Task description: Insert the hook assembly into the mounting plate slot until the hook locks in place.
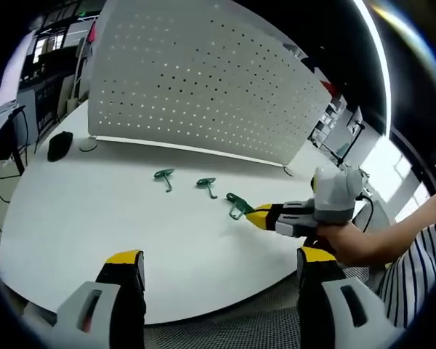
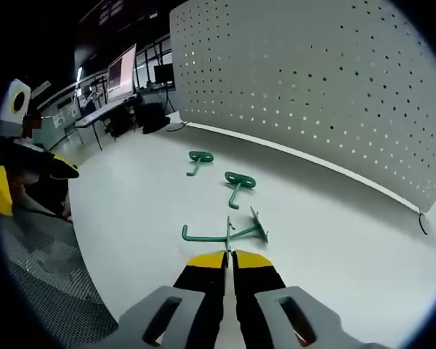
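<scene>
Pegboard (image 1: pixel 196 80) is the big thing here, a white panel full of small holes standing upright along the far side of the white table (image 1: pixel 80 225), and the right gripper view has it too (image 2: pixel 312 80), stretching across the back. On the tabletop in front of it sit three green hooks in a loose row. The far hook (image 1: pixel 163 177) and the middle hook (image 1: pixel 206 185) just lie flat on the table, apart from each other and from the board; same two in the right gripper view, far one (image 2: pixel 198 160) and middle one (image 2: pixel 237 185). The near hook (image 2: pixel 229 233) is the one being handled: the right gripper (image 2: pixel 229 256) has its yellow-tipped jaws squeezed together on a thin upright part of it, with the long green bar lying crosswise just past the tips. From the left gripper view you can see that right gripper (image 1: pixel 256 216) reaching in, a hand (image 1: pixel 349 243) on it, tips at the near hook (image 1: pixel 237 206). The left gripper (image 1: pixel 221 258) hangs over the near table edge, jaws spread wide, nothing between them
</scene>
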The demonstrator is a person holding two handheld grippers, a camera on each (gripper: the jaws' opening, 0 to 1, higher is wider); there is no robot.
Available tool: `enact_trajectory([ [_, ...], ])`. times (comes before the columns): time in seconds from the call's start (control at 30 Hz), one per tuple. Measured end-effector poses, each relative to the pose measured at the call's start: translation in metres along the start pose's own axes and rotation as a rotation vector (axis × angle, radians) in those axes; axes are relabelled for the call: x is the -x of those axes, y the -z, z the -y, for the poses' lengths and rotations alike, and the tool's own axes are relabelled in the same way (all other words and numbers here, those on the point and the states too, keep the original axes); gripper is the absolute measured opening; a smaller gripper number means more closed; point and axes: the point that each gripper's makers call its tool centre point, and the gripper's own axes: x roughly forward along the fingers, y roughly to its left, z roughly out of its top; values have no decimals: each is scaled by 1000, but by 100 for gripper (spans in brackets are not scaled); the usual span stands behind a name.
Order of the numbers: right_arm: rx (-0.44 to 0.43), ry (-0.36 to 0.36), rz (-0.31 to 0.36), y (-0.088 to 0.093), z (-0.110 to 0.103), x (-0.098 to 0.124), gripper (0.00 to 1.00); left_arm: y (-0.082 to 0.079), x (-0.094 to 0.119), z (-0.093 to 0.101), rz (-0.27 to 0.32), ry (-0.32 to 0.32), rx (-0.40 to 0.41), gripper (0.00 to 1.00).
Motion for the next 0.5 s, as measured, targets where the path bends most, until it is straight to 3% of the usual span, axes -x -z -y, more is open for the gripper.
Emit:
enact_trajectory([
  [0.23, -61, 14, 48, -18, 7, 12, 1, -15, -2, -4, -13, 9, -40, 86],
  [0.5, -122, -22, 179, -51, 1, 29, 1, -46, -5, -2, 19, 26, -59, 82],
])
